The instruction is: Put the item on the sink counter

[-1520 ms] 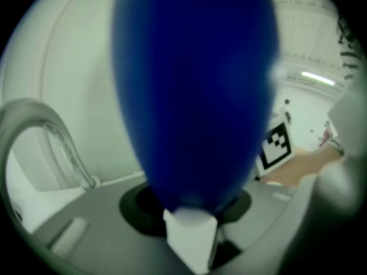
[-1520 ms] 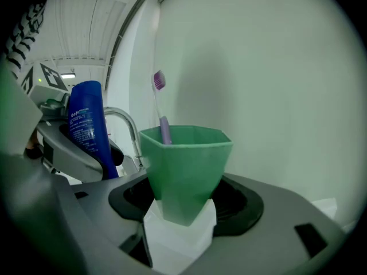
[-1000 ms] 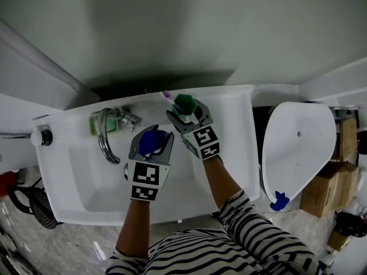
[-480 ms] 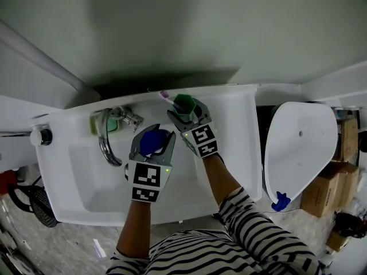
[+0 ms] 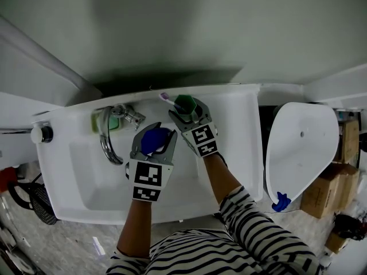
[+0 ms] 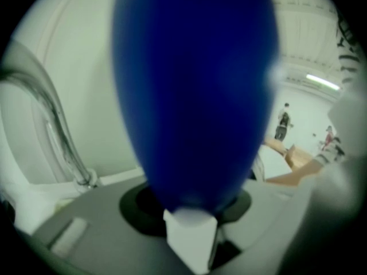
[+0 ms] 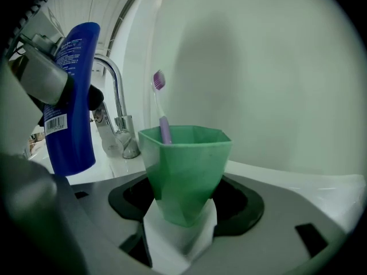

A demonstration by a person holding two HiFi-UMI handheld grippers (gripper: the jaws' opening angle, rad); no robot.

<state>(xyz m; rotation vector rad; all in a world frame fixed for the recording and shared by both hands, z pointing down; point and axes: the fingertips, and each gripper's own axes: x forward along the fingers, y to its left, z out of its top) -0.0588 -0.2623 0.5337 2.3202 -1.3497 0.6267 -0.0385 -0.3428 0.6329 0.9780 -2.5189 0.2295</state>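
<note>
Green cup point(image 7: 184, 171) with purple toothbrush point(image 7: 160, 106) clenched in right claw point(image 5: 185, 111), at back edge of white sink point(image 5: 69, 176), left claw point(image 5: 153, 144) gripping blue bottle point(image 6: 195, 96), near faucet point(image 5: 106, 143)

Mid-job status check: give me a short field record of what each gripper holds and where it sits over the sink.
left gripper: shut on blue plastic bottle, held over the basin of the white sink
right gripper: shut on green faceted plastic cup, at the sink's back ledge
cup contents: purple toothbrush, standing head up
chrome faucet: left of both grippers
cup resting on counter: cannot tell, its base is hidden
</note>
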